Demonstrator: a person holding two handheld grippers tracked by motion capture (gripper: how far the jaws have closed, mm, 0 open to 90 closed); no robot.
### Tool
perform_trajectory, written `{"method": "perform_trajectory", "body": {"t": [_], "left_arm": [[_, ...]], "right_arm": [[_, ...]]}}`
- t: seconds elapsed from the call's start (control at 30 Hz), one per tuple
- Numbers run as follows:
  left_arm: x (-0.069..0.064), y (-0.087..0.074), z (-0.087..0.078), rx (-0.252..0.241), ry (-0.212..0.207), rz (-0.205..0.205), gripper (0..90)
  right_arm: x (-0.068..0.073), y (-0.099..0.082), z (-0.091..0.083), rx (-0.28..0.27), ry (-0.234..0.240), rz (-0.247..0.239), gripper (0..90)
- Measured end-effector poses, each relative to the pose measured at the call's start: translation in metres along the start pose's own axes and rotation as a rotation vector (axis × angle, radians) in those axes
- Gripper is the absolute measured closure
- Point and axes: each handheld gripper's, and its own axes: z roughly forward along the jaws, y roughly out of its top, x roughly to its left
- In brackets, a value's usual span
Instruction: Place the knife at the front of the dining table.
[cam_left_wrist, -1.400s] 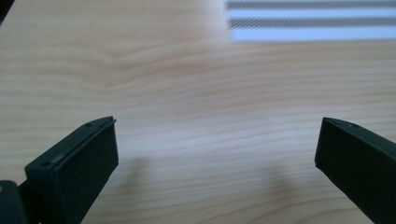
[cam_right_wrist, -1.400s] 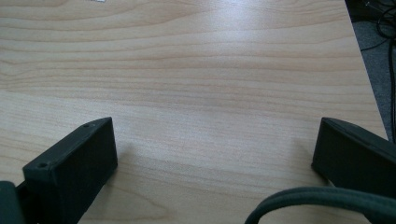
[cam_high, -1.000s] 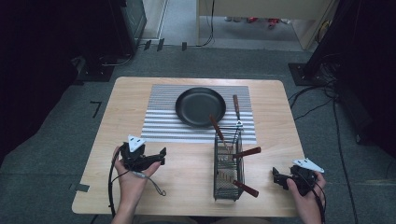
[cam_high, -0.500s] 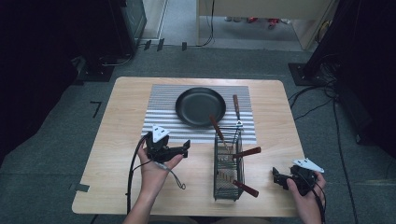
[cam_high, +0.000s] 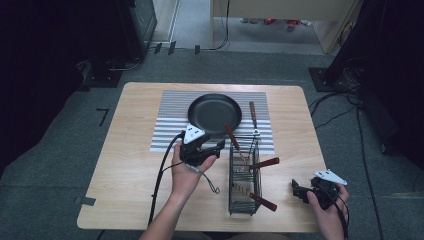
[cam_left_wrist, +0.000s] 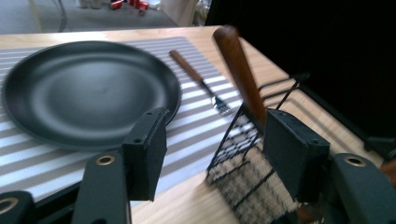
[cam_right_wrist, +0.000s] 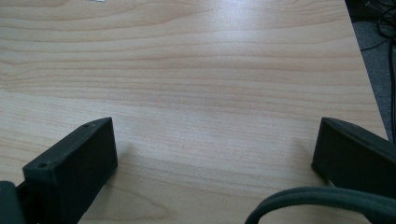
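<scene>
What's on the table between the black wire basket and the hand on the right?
Nothing. In the high view, bare wooden table separates the wire basket from the right gripper. One brown handle pokes out of the basket that way.

Left gripper (cam_high: 216, 148) half-closed (empty) — right gripper (cam_high: 298, 190) wide.

Pan on the mat (cam_high: 170, 122), rack in front.
The pan (cam_high: 214, 112) sits mid-mat; a fork (cam_high: 253, 117) lies right of the pan; the wire rack (cam_high: 243, 175) stands before it, holding utensils.

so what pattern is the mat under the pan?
Grey and white stripes on the mat; the left gripper view shows it best.
</scene>
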Motion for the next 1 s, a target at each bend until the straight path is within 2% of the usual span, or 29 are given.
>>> {"method": "perform_trajectory", "body": {"t": [0.1,0.13,0.27,0.33,0.4,0.47,0.57,0.67,0.73,0.77,0.93,1.0], "left_arm": [[-0.001,0.004,0.006,-0.014,-0.015,-0.005,45.0],[-0.004,0.006,0.011,-0.025,-0.016,0.019,45.4],[-0.007,0.008,0.018,-0.024,-0.040,0.032,46.2],[-0.007,0.010,0.026,-0.022,-0.068,0.028,46.6],[-0.005,0.010,0.031,-0.020,-0.107,0.006,46.6],[-0.002,0.010,0.034,-0.021,-0.121,-0.004,47.0],[0.000,0.010,0.036,-0.036,-0.142,-0.011,53.5],[0.000,0.010,0.032,-0.043,-0.139,-0.002,66.0],[0.000,0.011,0.030,-0.049,-0.149,0.000,70.5],[-0.002,0.012,0.023,-0.070,-0.177,-0.004,72.9],[-0.008,0.019,0.004,-0.153,-0.216,0.011,80.5],[-0.012,0.022,-0.004,-0.178,-0.177,0.060,81.7]], "right_arm": [[0.000,0.000,0.000,-0.001,0.000,-0.002,0.0],[0.000,0.000,0.000,-0.002,0.000,-0.004,0.0],[0.000,0.000,0.000,-0.001,0.000,-0.002,0.0],[0.000,0.000,0.000,-0.002,0.001,-0.005,0.0],[0.000,0.000,0.000,-0.001,0.000,-0.003,0.0],[0.000,0.000,0.000,-0.001,0.000,-0.002,0.0],[0.000,0.000,0.000,-0.002,0.000,-0.002,0.0],[0.000,0.000,0.000,-0.002,0.000,-0.002,0.0],[0.000,0.000,0.000,-0.002,0.000,-0.004,0.0],[0.000,0.000,0.000,-0.003,0.001,-0.005,0.0],[0.000,0.000,0.000,-0.001,0.000,-0.002,0.0],[0.000,0.000,0.000,-0.001,0.000,-0.001,0.0]]}}
